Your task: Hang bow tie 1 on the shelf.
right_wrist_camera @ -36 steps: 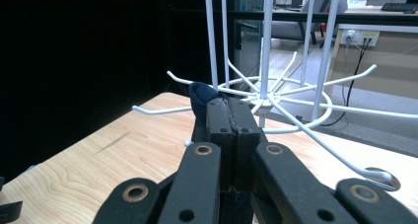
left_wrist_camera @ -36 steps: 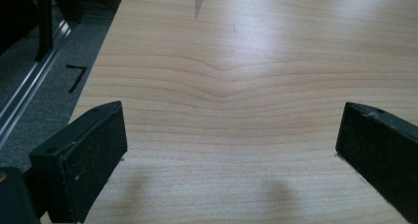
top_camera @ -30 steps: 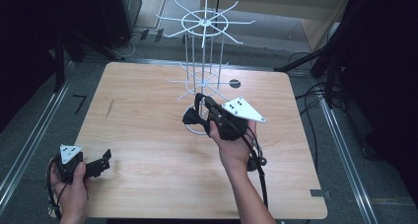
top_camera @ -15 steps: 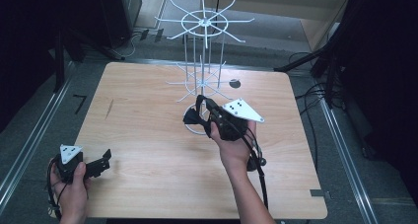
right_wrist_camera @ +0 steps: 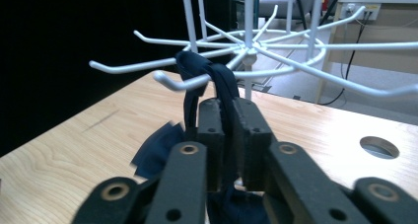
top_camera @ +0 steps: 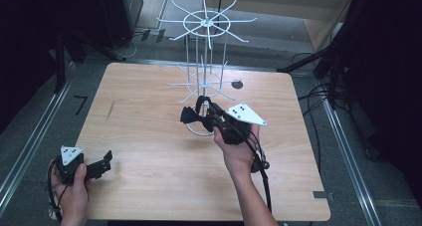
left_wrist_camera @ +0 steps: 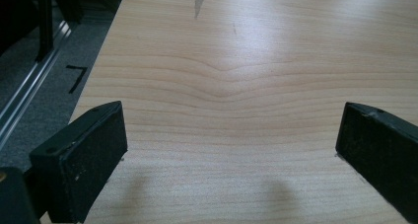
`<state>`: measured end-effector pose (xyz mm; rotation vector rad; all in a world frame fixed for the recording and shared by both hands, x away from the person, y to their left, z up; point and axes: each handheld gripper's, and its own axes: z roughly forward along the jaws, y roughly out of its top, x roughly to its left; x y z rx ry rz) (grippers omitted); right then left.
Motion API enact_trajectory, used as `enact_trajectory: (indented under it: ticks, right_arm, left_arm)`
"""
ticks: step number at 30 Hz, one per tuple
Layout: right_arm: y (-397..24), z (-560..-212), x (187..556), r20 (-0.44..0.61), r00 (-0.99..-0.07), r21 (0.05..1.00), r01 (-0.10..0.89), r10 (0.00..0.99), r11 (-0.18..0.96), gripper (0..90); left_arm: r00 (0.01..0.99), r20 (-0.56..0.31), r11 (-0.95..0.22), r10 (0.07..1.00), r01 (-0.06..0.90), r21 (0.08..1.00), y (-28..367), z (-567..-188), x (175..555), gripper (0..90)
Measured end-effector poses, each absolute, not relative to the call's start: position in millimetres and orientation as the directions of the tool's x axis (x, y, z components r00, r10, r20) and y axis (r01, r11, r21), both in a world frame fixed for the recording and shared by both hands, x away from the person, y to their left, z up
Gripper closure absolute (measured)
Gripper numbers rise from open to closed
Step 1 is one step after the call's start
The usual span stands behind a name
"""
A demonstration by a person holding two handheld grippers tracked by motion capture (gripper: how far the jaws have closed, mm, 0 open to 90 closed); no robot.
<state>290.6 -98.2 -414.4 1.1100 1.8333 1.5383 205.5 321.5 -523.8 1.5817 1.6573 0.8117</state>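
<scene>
A white wire rack (top_camera: 204, 23) with hooked arms stands at the back middle of the wooden table (top_camera: 149, 136). My right gripper (top_camera: 208, 111) is just in front of the rack's lower tier and is shut on a dark blue fabric piece with a strap loop (top_camera: 191, 115). In the right gripper view the loop (right_wrist_camera: 204, 68) rises from the shut jaws of that gripper (right_wrist_camera: 227, 105) and lies over the tip of a lower hook (right_wrist_camera: 172, 83). The rest of the fabric (right_wrist_camera: 157, 152) hangs below. My left gripper (top_camera: 104, 161) rests low at the table's front left, open, with bare wood between its jaws (left_wrist_camera: 231, 135).
A round hole (top_camera: 237, 84) (right_wrist_camera: 379, 147) is cut in the tabletop right of the rack's foot. The rack's other hooks (right_wrist_camera: 345, 86) fan out bare around the strap. Metal rails and cables run along the floor on both sides of the table.
</scene>
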Motion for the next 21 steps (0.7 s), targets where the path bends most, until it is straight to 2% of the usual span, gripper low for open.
enact_trajectory:
  ticks: [4,8,21]
  right_arm:
    - [-102,-419,290,0.121,-0.525,0.961,0.275,0.843,0.034,66.7]
    - [-108,-424,290,0.11,-0.513,0.957,0.286,0.851,0.049,55.6]
    - [-131,-440,288,0.102,-0.49,0.937,0.34,0.866,0.082,42.7]
  left_arm:
    - [-0.012,-0.066,0.061,0.998,0.559,0.827,322,-524,205,0.0]
    - [-0.01,-0.066,0.06,0.998,0.56,0.826,322,-524,205,0.0]
    - [-0.009,-0.065,0.059,0.998,0.559,0.827,322,-524,205,0.0]
